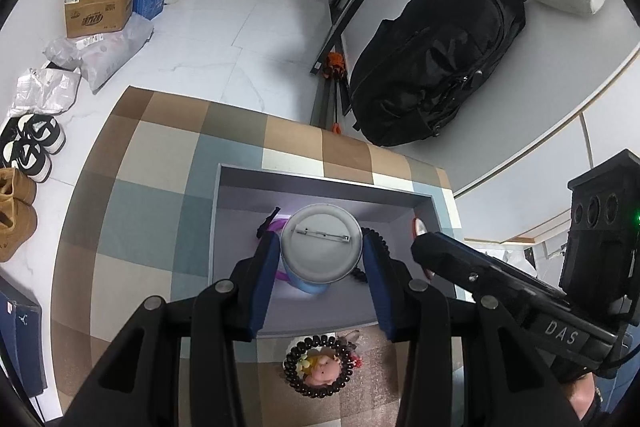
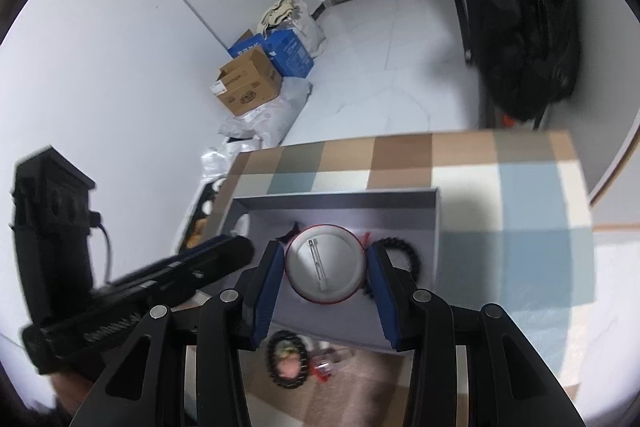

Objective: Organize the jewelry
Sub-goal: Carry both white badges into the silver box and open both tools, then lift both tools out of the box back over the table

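The left tongs [image 1: 322, 259] grip a round pin badge with a blue rim [image 1: 320, 247], one blue pad on each side of its edge. The badge shows its grey back, with the safety pin lying crosswise. It is held above the open grey tray [image 1: 320, 187], which rests on the checked cloth of the desk [image 1: 160, 155].

The right tongs [image 2: 325, 269] grip a second round pin badge with a red rim [image 2: 325, 267] in the same manner: both blue pads press on its edge, the grey back faces the camera, and the pin runs roughly lengthwise. This badge also hangs over the grey tray [image 2: 340, 201].

Contents of the tray:
- A black beaded bracelet [image 2: 402, 253] lies on the tray floor, just beside the right pad of the right tongs.
- A purple item [image 1: 276, 227] and a small black item [image 1: 269, 221] lie beneath the blue-rimmed badge; what they are cannot be told.

On the desk, in front of the tray's near wall, lies another ring of dark beads [image 1: 318, 365] around a small doll-like figure [image 1: 324, 367]. A small red-and-clear item [image 2: 324, 367] lies beside it; the right view is blurred there.

Beyond the desk, a black backpack [image 1: 436, 59] stands on the floor, with cardboard boxes [image 1: 100, 5] and shoes [image 1: 34, 143] to the left.
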A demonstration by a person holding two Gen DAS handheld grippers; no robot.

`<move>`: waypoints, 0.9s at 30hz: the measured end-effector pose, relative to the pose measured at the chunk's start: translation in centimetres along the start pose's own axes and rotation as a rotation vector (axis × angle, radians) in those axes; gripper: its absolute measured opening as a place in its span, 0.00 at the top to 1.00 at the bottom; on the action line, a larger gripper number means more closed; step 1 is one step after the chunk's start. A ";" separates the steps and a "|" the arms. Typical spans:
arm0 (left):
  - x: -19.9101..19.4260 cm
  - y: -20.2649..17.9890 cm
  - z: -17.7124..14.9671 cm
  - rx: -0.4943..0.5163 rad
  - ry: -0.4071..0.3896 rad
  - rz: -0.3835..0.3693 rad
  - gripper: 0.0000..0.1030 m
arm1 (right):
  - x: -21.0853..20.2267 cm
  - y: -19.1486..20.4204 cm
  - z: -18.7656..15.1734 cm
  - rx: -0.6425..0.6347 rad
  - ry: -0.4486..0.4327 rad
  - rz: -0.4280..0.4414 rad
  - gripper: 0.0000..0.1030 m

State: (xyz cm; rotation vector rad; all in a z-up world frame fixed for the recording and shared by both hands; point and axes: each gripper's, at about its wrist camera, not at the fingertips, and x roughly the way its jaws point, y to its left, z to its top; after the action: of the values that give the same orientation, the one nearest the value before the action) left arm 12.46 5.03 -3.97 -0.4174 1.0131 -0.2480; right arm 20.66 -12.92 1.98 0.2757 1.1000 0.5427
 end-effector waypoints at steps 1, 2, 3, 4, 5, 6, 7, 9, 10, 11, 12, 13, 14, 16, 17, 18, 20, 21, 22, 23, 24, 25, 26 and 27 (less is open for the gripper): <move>0.0 0.0 0.1 -0.003 0.000 -0.002 0.64 | 0.0 0.0 0.0 0.002 -0.002 -0.007 0.59; 0.1 0.0 0.1 -0.004 0.000 -0.001 0.64 | 0.0 -0.1 0.1 0.002 -0.004 -0.019 0.59; 0.1 -0.1 0.2 -0.005 -0.003 -0.003 0.64 | 0.1 -0.2 0.1 0.007 -0.005 -0.019 0.59; 0.0 -0.1 0.3 -0.005 -0.008 -0.008 0.64 | 0.1 -0.2 0.1 0.010 -0.007 -0.018 0.59; 0.0 -0.2 0.3 -0.005 -0.011 -0.010 0.64 | 0.2 -0.2 0.2 0.009 -0.008 -0.021 0.59; 0.1 -0.2 0.5 -0.005 -0.014 -0.014 0.64 | 0.2 -0.2 0.2 0.005 -0.007 -0.026 0.59; 0.1 -0.2 0.5 -0.008 -0.012 -0.017 0.64 | 0.3 -0.2 0.2 0.004 -0.010 -0.029 0.59; 0.2 0.0 0.6 -0.023 -0.007 -0.029 0.63 | 0.3 -0.4 0.3 0.011 -0.019 -0.032 0.59; 0.4 0.2 0.6 -0.040 -0.002 -0.042 0.62 | 0.3 -0.4 0.4 0.015 -0.023 -0.036 0.58; 0.4 0.3 0.6 -0.052 0.002 -0.047 0.56 | 0.2 -0.5 0.4 0.017 -0.027 -0.038 0.58; 0.5 0.7 0.6 -0.077 0.006 -0.058 0.48 | 0.1 -0.5 0.4 0.019 -0.037 -0.038 0.58; 0.5 0.9 0.6 -0.092 0.006 -0.069 0.44 | -0.2 -0.5 0.5 0.018 -0.047 -0.038 0.57; 0.4 1.1 0.6 -0.103 0.000 -0.075 0.42 | -0.3 -0.5 0.5 0.017 -0.053 -0.038 0.55; 0.1 1.1 0.6 -0.105 -0.010 -0.076 0.42 | -0.8 -0.5 0.5 0.020 -0.074 -0.035 0.41; 0.0 1.0 0.6 -0.098 -0.014 -0.069 0.42 | -1.1 -0.5 0.5 0.022 -0.085 -0.033 0.41; -0.1 0.8 0.6 -0.091 -0.016 -0.062 0.41 | -1.4 -0.5 0.6 0.021 -0.099 -0.038 0.41; -0.2 0.4 0.5 -0.075 -0.020 -0.046 0.40 | -1.8 -0.6 0.6 0.023 -0.112 -0.043 0.38; -0.2 0.2 0.5 -0.064 -0.021 -0.037 0.38 | -1.9 -0.7 0.6 0.027 -0.113 -0.046 0.36; -0.3 0.2 0.4 -0.058 -0.022 -0.032 0.36 | -1.9 -0.7 0.5 0.029 -0.113 -0.048 0.33; -0.4 0.1 0.3 -0.052 -0.026 -0.027 0.35 | -1.9 -0.7 0.5 0.028 -0.111 -0.051 0.32; -0.5 -0.1 0.2 -0.046 -0.030 -0.020 0.35 | -1.9 -0.7 0.4 0.022 -0.106 -0.059 0.30; -0.6 -0.1 0.1 -0.041 -0.030 -0.011 0.35 | -1.8 -0.6 0.2 0.017 -0.100 -0.064 0.25; -0.7 0.0 0.0 -0.039 -0.031 -0.005 0.35 | -1.8 -0.6 0.1 0.014 -0.097 -0.062 0.25; -0.8 0.0 -0.1 -0.036 -0.034 0.005 0.35 | -1.8 -0.5 0.0 0.006 -0.092 -0.061 0.24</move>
State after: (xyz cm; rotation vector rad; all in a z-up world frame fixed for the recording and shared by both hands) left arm 11.96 5.33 -3.47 -0.4506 0.9865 -0.2177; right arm 20.15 -14.29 3.13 0.2686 1.0178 0.4677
